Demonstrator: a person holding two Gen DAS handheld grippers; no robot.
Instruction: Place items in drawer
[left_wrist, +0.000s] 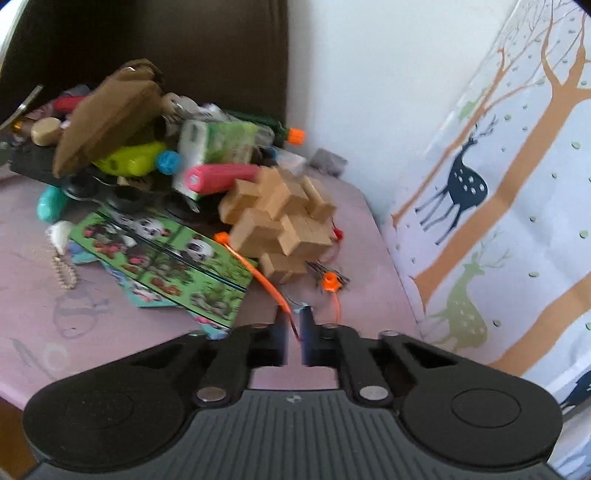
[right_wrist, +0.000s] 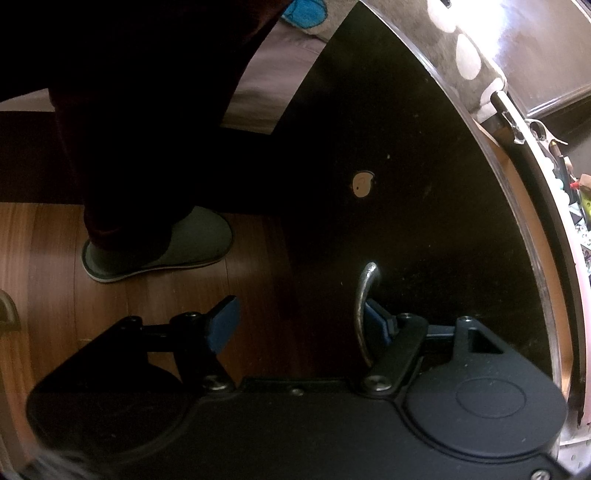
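Drawer front (right_wrist: 424, 184): a dark panel filled the right wrist view, with a pale round mark near its middle and a wood floor to its left.
Table (left_wrist: 74, 332): pinkish top, carrying a heap of items beside a deer-patterned curtain (left_wrist: 517, 221).
Right tongs (right_wrist: 303, 319): spread wide open; the right finger (right_wrist: 376, 317) sat behind the curved metal drawer handle (right_wrist: 364, 306), the left finger stood clear of it over the floor.
Left tongs (left_wrist: 294, 332): nearly closed, pinching a thin orange cord (left_wrist: 258, 275) that ran up toward the heap.
Wooden burr puzzle (left_wrist: 280, 221): lay on the table at the heap's right edge, just above the tongs.
Panda picture cards (left_wrist: 162, 258): lay flat, left of the puzzle.
Brown pouch (left_wrist: 107, 114): sat on top of the heap.
Pink tube (left_wrist: 221, 177): lay behind the puzzle.
Slipper (right_wrist: 162, 247): grey, on the floor.
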